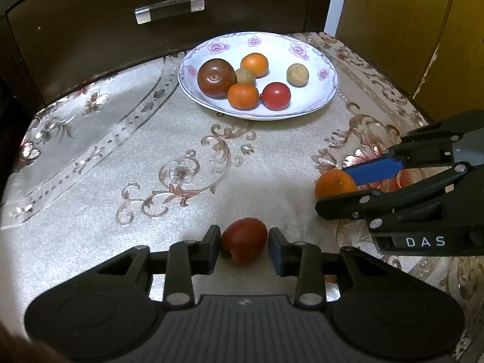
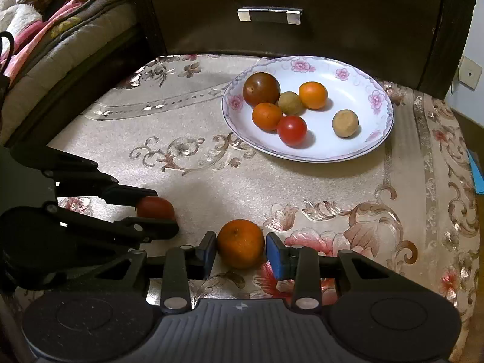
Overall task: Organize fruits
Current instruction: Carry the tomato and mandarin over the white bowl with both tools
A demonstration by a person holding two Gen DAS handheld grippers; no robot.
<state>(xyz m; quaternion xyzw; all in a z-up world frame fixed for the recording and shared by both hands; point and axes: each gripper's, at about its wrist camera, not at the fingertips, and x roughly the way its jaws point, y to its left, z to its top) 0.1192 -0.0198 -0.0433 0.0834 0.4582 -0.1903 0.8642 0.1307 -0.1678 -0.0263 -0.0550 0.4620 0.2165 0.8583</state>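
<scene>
A dark red fruit [image 1: 243, 240] lies on the tablecloth between the pads of my left gripper [image 1: 244, 243]; the pads touch or nearly touch its sides. It also shows in the right wrist view [image 2: 155, 207]. An orange fruit [image 2: 240, 242] sits between the pads of my right gripper [image 2: 241, 249], with a small gap on the right; it shows in the left wrist view [image 1: 334, 183] too. A white floral plate [image 1: 314, 60] at the back holds several fruits: a dark brown-red one [image 1: 216, 77], two orange ones, a red tomato [image 1: 276, 96], two tan ones.
A dark wooden cabinet with a drawer handle [image 1: 169, 9] stands behind the table. A bed with blankets [image 2: 45, 24] is at the left in the right wrist view. The patterned tablecloth [image 1: 151, 157] covers the table, whose right edge is near the plate.
</scene>
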